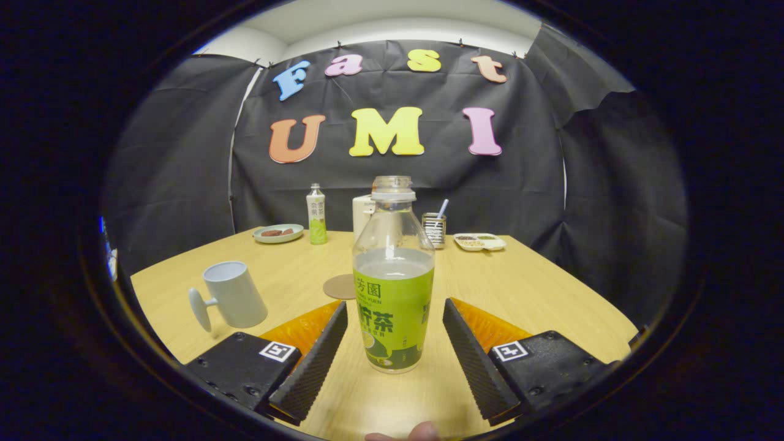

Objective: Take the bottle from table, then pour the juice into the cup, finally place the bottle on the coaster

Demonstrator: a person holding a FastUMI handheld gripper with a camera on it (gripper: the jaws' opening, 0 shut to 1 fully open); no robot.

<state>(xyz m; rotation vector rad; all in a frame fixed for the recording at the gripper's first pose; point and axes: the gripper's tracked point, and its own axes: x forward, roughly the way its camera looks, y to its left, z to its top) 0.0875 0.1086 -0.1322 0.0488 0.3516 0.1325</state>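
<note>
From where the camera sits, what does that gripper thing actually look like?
The gripper has two flat black fingers with ridged, rubbery faces, each backed by an orange plastic wedge. Behind them sit black blocks with screws, each carrying a small square black-and-white marker. No cables show.

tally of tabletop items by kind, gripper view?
Bottles: 2, an open bottle standing between the open fingers untouched, and a small capped bottle at the back
Cups: 1, grey cup
Coasters: 1, round coaster
Dishes: 2, green plate, white tray
White jug: 1
Glass with straw: 1
Total: 8
</note>
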